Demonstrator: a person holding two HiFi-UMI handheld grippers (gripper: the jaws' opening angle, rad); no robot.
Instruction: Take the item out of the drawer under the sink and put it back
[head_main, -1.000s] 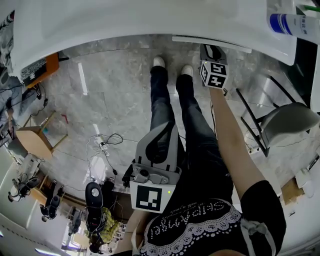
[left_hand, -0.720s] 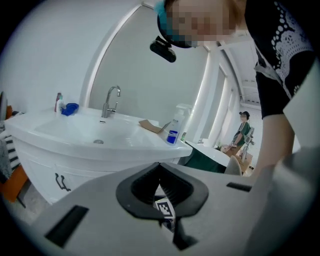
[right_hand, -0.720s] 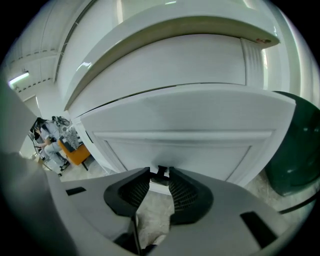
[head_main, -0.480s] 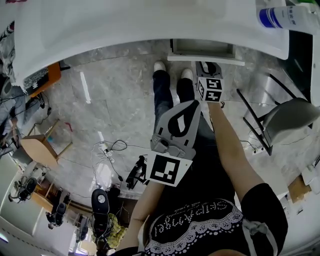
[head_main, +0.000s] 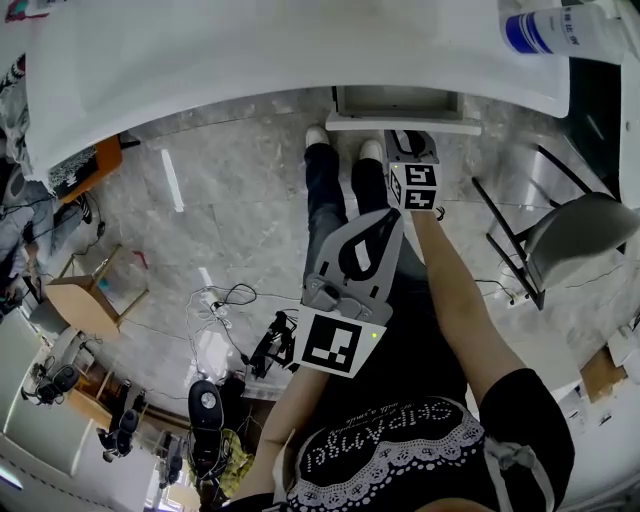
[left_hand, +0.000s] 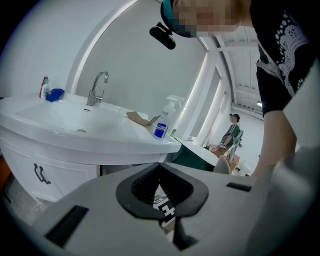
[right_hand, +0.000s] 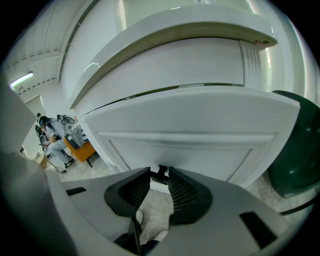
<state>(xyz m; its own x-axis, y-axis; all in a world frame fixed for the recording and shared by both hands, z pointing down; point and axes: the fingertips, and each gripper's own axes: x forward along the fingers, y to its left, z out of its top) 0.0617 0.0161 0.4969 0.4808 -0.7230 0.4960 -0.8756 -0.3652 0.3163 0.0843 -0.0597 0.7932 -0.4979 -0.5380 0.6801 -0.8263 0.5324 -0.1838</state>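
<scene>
- The drawer (head_main: 400, 102) under the sink's (head_main: 300, 55) front edge stands partly open; no item shows inside.
- The right gripper (right_hand: 160, 173) clamps the handle (right_hand: 159, 175), and its jaws have just been closing.
- The left gripper (head_main: 383, 218) is closed, empty, near the drawer.
- Left: lifting out, returning, shutting.

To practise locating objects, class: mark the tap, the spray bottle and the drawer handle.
tap (left_hand: 96, 89), left gripper view, on its upright neck.
spray bottle (left_hand: 160, 130), left gripper view, on its blue label.
drawer handle (right_hand: 160, 173), right gripper view, on its dark bar.
</scene>
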